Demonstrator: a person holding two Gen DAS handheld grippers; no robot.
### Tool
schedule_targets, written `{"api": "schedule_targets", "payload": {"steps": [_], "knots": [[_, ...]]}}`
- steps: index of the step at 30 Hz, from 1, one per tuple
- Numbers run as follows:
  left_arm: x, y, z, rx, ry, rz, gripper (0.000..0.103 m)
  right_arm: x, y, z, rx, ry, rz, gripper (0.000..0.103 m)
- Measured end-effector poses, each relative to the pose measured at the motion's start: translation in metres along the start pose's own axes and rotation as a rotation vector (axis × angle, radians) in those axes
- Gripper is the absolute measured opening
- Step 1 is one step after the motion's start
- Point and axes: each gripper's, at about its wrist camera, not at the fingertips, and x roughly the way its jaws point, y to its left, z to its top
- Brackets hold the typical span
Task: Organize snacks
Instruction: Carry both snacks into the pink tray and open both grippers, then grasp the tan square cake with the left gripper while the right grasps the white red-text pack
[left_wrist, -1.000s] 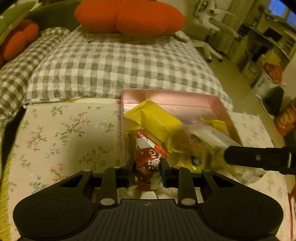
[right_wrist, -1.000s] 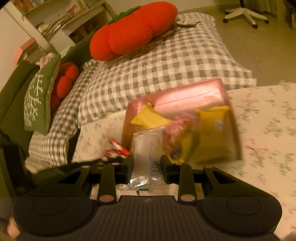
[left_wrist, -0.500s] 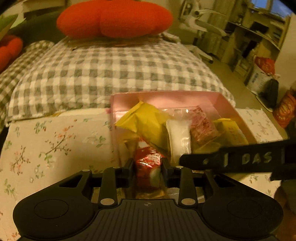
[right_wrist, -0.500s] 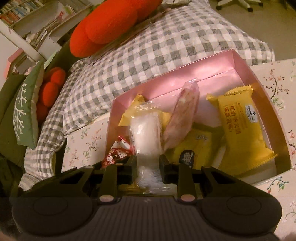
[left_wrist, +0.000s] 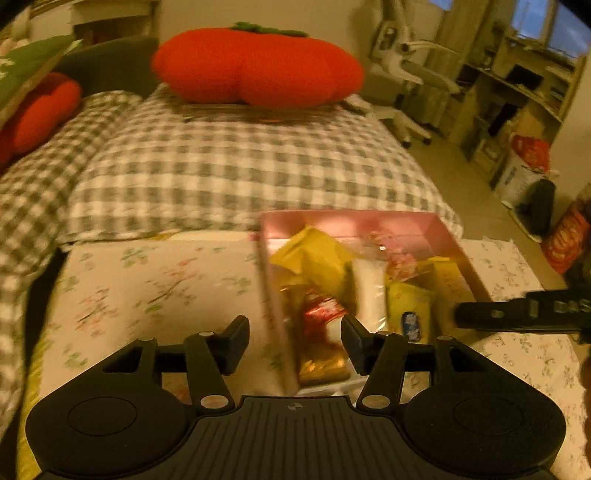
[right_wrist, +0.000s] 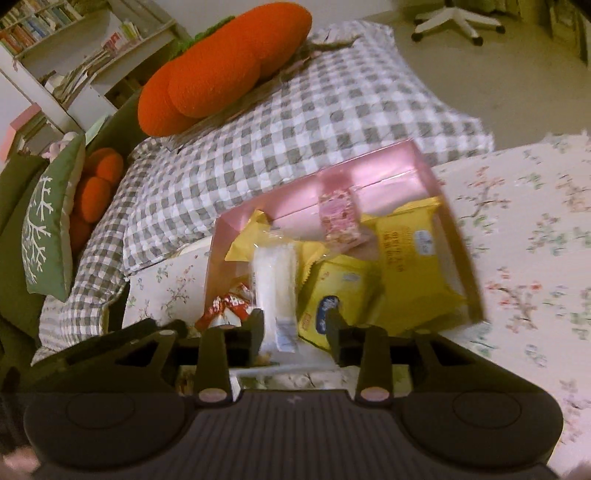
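Note:
A pink box (left_wrist: 351, 216) (right_wrist: 369, 162) sits on a floral cloth and holds several snacks. A red snack packet (left_wrist: 319, 314) (right_wrist: 229, 302) lies in its near left corner. My left gripper (left_wrist: 295, 338) hovers just above it; its jaws are opening, with the packet between them and neither pad pressing it. A clear white packet (right_wrist: 275, 280) (left_wrist: 369, 288) lies beside it, in front of my right gripper (right_wrist: 295, 330). The right jaws are opening too, free of the packet's end. Yellow packets (right_wrist: 413, 258) and a pink packet (right_wrist: 338, 218) fill the rest. A finger (left_wrist: 495, 314) of the right gripper shows at the right edge.
The floral cloth (left_wrist: 155, 288) spreads left and right of the box. Behind it lie a grey checked quilt (left_wrist: 240, 166) and an orange tomato-shaped cushion (left_wrist: 258, 66). A green cushion (right_wrist: 48, 221) sits far left. An office chair (left_wrist: 406, 74) and shelves (left_wrist: 517, 103) stand on the floor to the right.
Both grippers have opened and let go: the red packet and the clear white packet now lie in the box. Both grippers have drawn back a little from the box.

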Motion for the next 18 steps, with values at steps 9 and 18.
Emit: {"api": "schedule_targets", "payload": {"steps": [9,18], "knots": [[-0.039,0.003,-0.035,-0.051,0.154,0.084,0.055,-0.027,0.024,-0.031,-0.038,0.099,-0.065,0.053],[-0.082,-0.002,-0.069,-0.086,0.192,0.021,0.065,-0.055,0.052,-0.071,-0.156,0.153,-0.088,0.072]]}}
